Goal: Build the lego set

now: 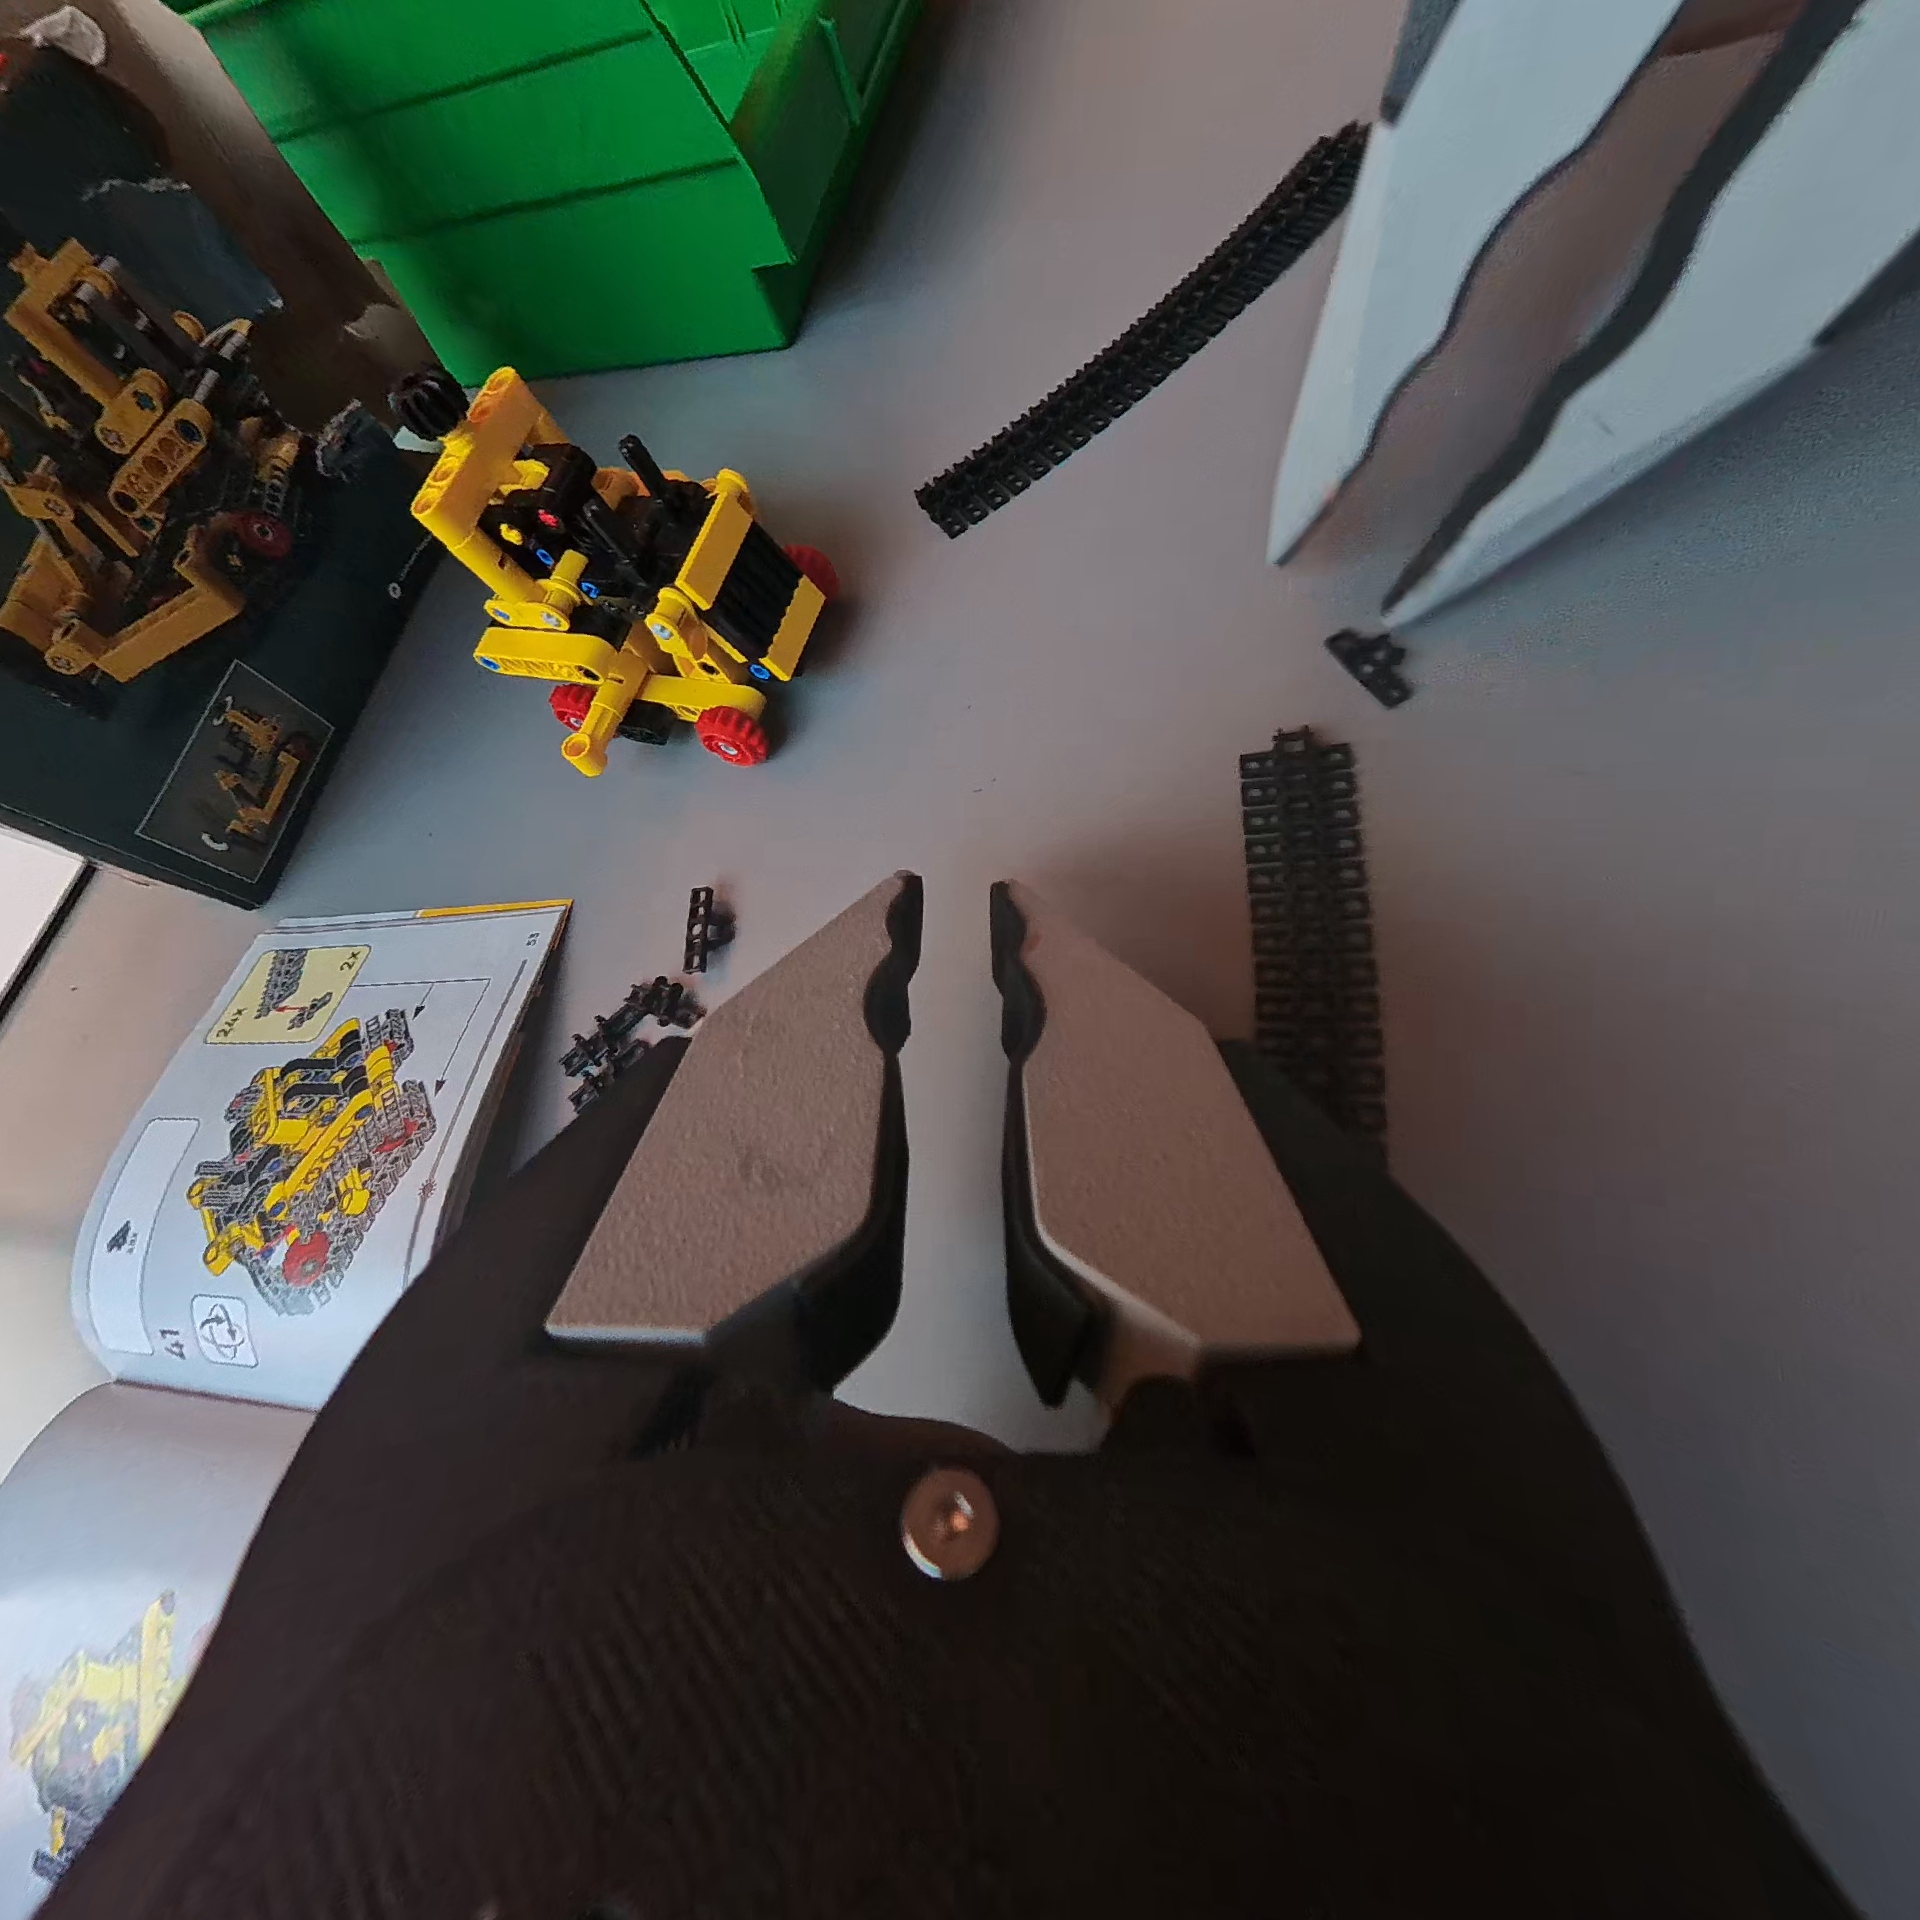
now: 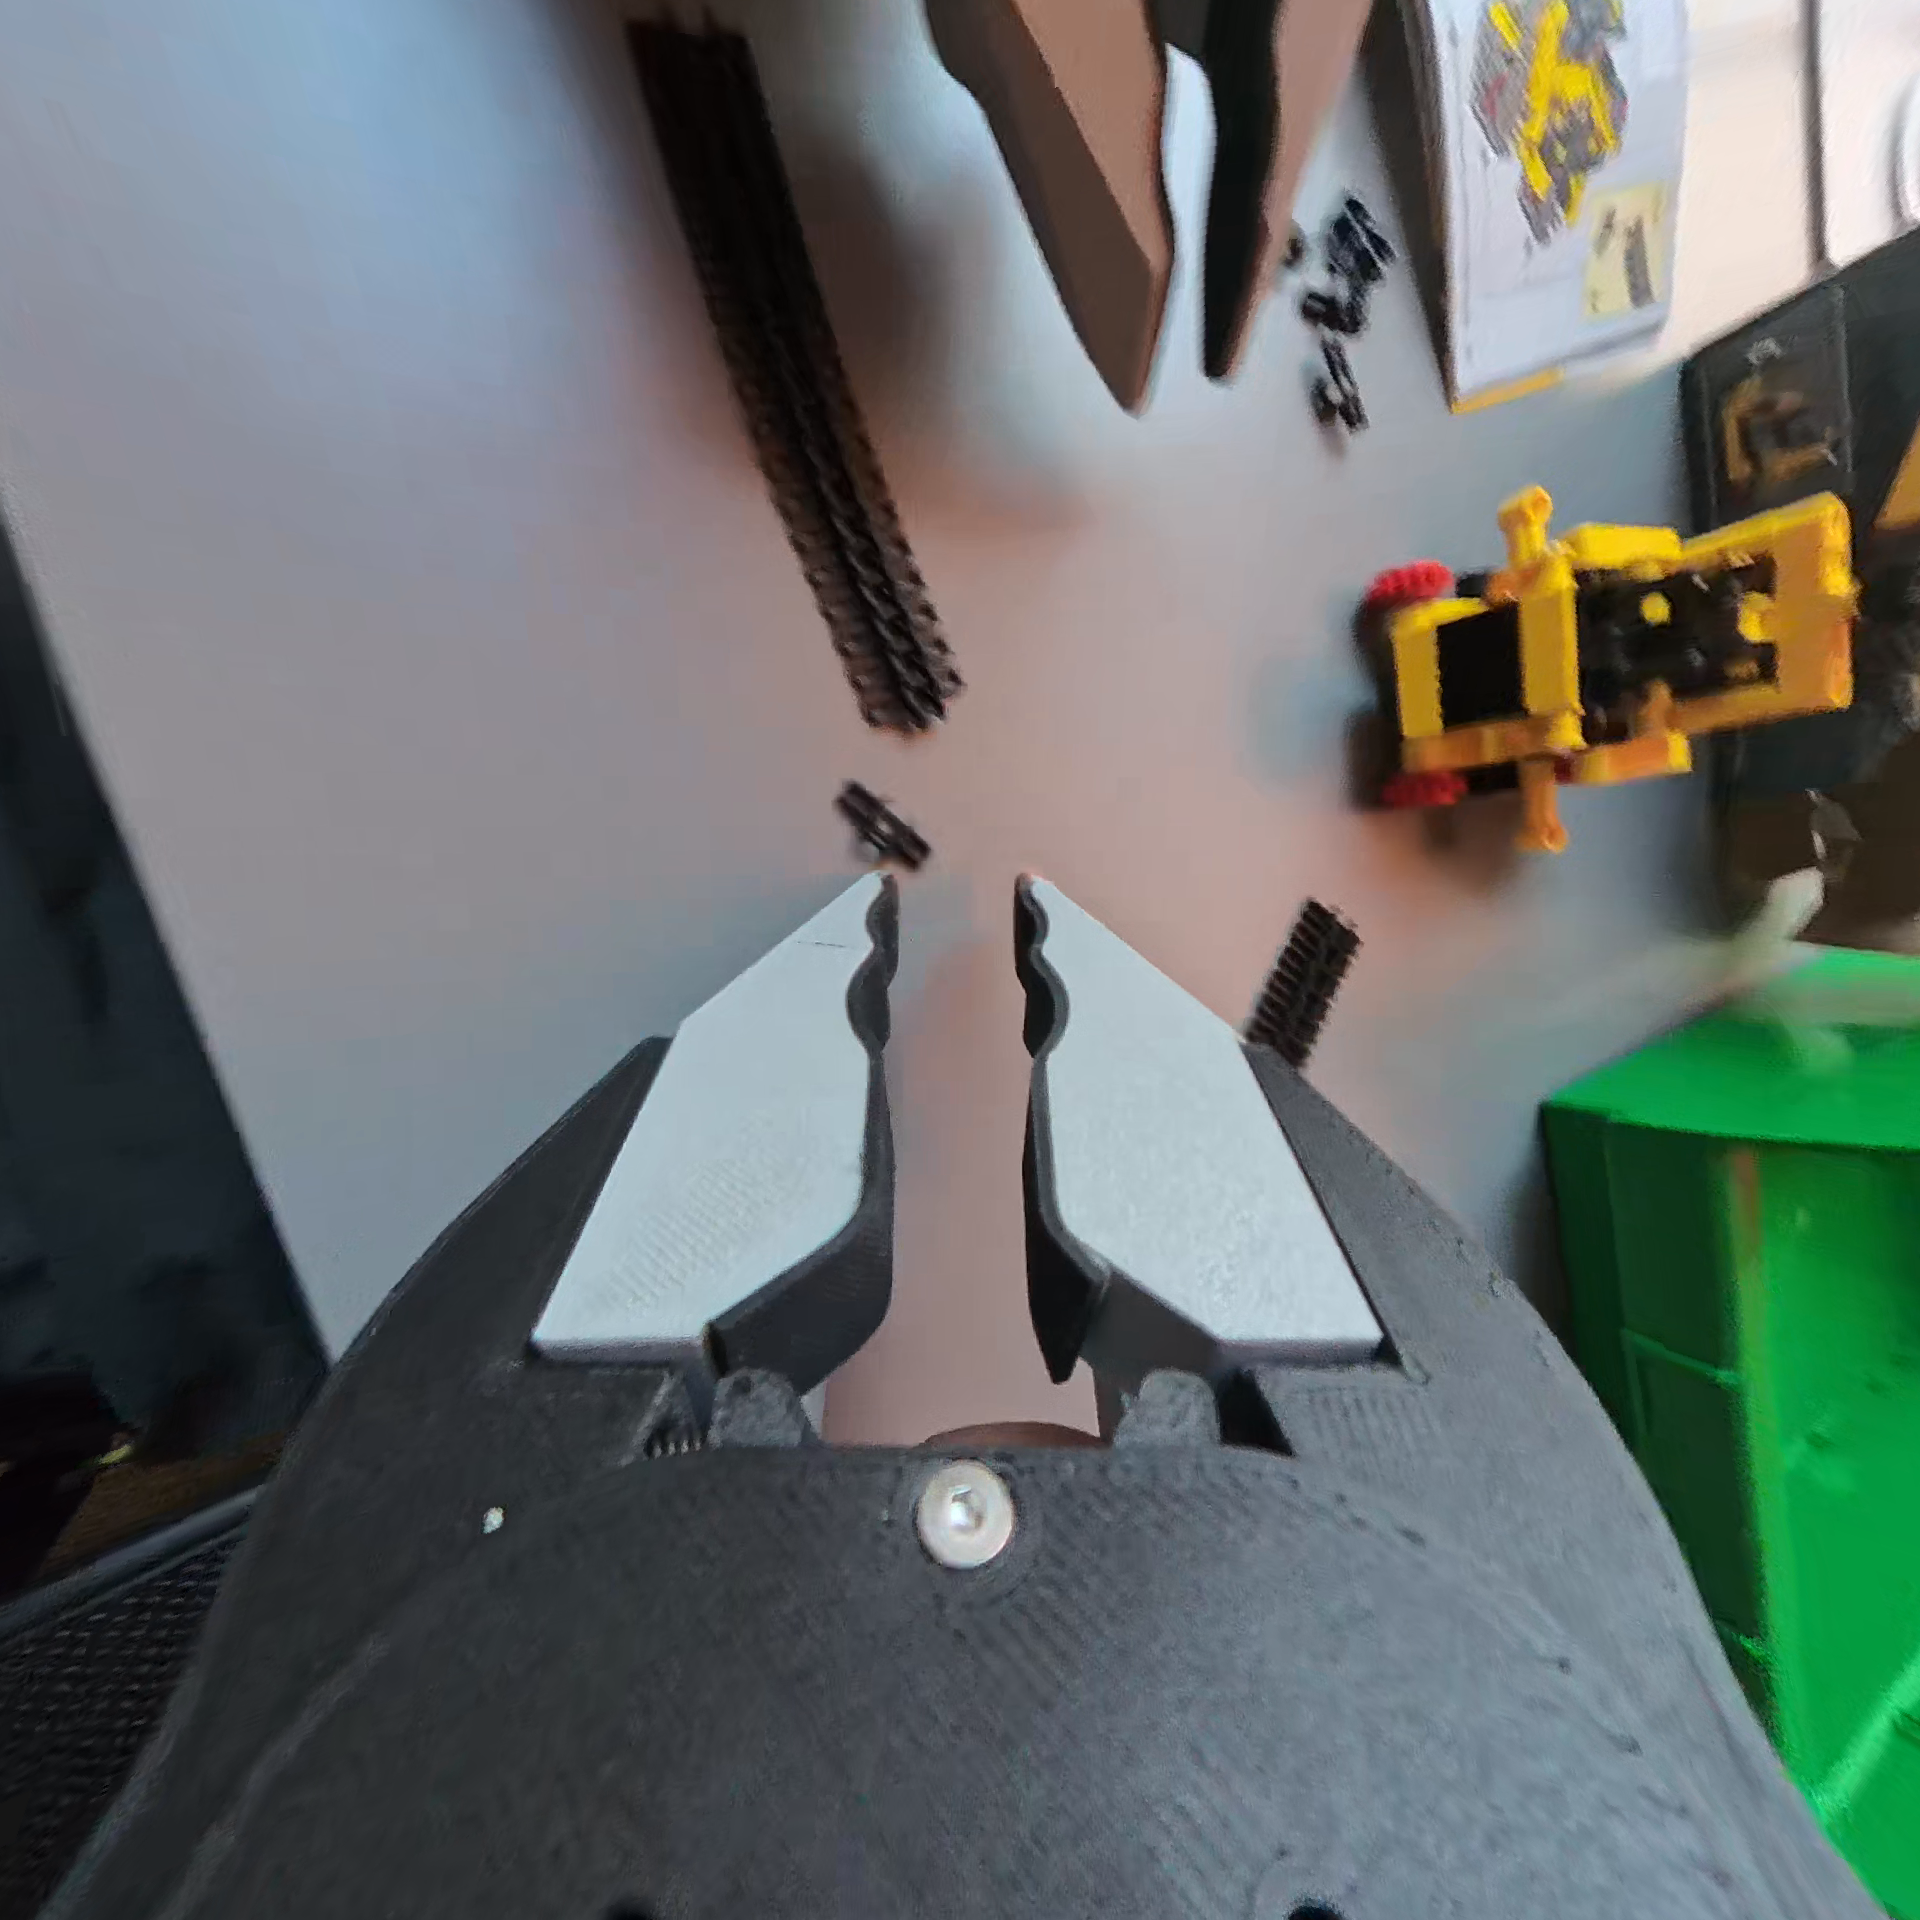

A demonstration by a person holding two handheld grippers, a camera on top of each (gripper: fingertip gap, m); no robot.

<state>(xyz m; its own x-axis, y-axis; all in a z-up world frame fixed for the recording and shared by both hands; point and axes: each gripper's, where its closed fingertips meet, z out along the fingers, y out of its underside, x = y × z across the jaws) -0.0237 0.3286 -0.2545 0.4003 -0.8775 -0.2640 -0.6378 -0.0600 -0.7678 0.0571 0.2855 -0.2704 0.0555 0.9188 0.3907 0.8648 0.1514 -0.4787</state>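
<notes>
A partly built yellow and black bulldozer model (image 1: pixel 623 582) stands on the grey table; it also shows in the right wrist view (image 2: pixel 1621 665). A long black track strip (image 1: pixel 1143 332) lies behind it. A folded track strip (image 1: pixel 1309 914) lies just right of my left gripper (image 1: pixel 956 894), which is slightly open and empty above the table. My right gripper (image 2: pixel 951 894) is open and empty, its tips right beside a single black track link (image 2: pixel 883 840). That link (image 1: pixel 1369 665) lies under the right gripper (image 1: pixel 1340 592) in the left wrist view.
Loose black links (image 1: pixel 644 1018) lie left of my left gripper, next to the open instruction booklet (image 1: pixel 312 1122). The set's box (image 1: pixel 135 520) and a green bin (image 1: pixel 540 177) stand at the back left. The table edge (image 2: pixel 156 831) runs along the left of the right wrist view.
</notes>
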